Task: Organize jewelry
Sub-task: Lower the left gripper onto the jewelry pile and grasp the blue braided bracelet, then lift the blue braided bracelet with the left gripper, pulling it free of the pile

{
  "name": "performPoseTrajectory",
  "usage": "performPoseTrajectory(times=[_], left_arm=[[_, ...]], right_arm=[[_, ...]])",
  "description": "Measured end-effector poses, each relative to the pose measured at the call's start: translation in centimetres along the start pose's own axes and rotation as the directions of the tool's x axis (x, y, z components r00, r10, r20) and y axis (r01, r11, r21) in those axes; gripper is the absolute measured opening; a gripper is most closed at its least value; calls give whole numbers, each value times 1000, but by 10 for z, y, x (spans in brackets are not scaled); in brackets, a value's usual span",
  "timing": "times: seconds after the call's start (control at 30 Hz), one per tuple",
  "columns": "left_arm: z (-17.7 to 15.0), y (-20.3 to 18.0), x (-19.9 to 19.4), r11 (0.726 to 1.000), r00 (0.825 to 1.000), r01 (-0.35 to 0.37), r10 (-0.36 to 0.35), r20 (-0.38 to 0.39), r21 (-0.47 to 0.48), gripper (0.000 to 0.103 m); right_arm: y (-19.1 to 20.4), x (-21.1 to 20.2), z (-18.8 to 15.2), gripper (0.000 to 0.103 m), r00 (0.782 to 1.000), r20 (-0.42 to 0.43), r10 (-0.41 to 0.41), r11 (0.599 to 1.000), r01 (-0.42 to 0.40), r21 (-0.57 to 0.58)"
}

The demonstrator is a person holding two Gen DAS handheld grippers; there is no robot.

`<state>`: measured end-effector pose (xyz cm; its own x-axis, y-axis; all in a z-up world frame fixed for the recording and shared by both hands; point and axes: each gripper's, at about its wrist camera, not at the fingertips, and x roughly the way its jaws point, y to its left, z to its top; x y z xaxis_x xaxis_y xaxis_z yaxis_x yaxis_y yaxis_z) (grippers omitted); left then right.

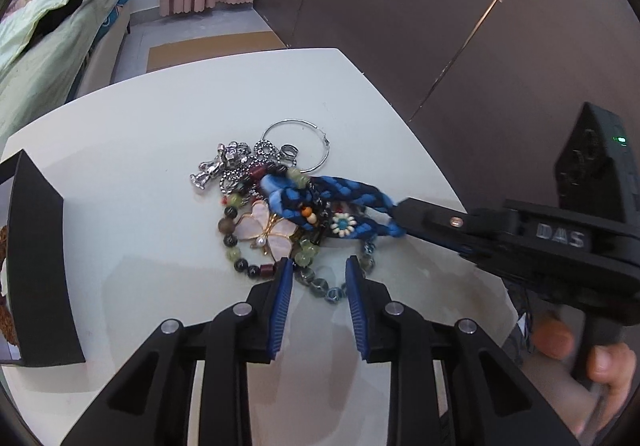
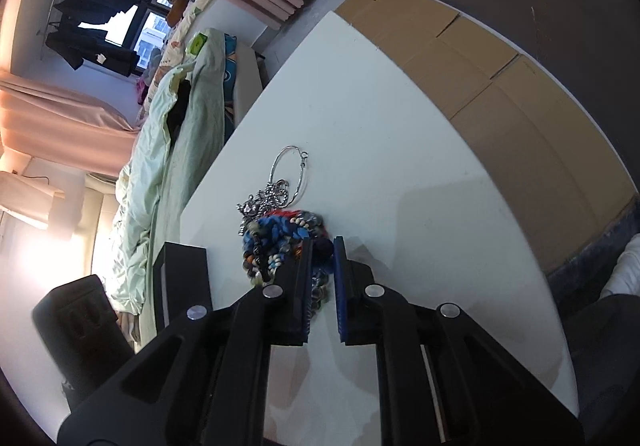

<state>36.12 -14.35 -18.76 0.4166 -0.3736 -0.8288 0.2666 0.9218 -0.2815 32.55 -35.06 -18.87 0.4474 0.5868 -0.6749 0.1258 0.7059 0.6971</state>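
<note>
A tangled pile of jewelry lies on the white table (image 1: 140, 149): a blue braided bracelet (image 1: 340, 201), a beaded bracelet with a pink flower charm (image 1: 268, 232), a silver hoop (image 1: 298, 145) and a silver figure chain (image 1: 224, 161). My left gripper (image 1: 318, 266) is open, its tips at the near edge of the pile. My right gripper (image 1: 404, 219) comes in from the right and is shut on the end of the blue braided bracelet. In the right wrist view the gripper (image 2: 323, 246) pinches the blue braid (image 2: 320, 250), with the pile (image 2: 280, 234) just ahead.
A black open box (image 1: 36, 246) stands at the table's left edge, also seen in the right wrist view (image 2: 184, 278). A bed with green bedding (image 1: 44, 45) lies beyond the table. Brown cabinet doors (image 1: 440, 25) stand behind, and cardboard (image 2: 500, 85) lies on the floor.
</note>
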Motion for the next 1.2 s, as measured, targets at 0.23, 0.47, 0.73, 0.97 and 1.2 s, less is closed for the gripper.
performPoseTrajectory(times=[0.23, 0.47, 0.73, 0.97, 1.2], left_arm=[[7, -8, 9, 997, 998, -63, 62, 23, 49, 25], [15, -19, 12, 987, 993, -113, 109, 45, 118, 26], [17, -22, 22, 981, 993, -113, 109, 39, 157, 9], [20, -4, -4, 996, 997, -42, 37, 61, 81, 6], [22, 19, -46, 1000, 994, 9, -9, 108, 2, 6]], right_arm=[[12, -14, -7, 11, 1000, 10, 22, 999, -22, -23], [8, -20, -9, 11, 1000, 13, 17, 1000, -17, -5], [9, -27, -5, 11, 999, 29, 22, 1000, -22, 3], [19, -45, 1, 11, 996, 63, 62, 998, -62, -7], [35, -57, 4, 11, 992, 87, 87, 996, -85, -29]])
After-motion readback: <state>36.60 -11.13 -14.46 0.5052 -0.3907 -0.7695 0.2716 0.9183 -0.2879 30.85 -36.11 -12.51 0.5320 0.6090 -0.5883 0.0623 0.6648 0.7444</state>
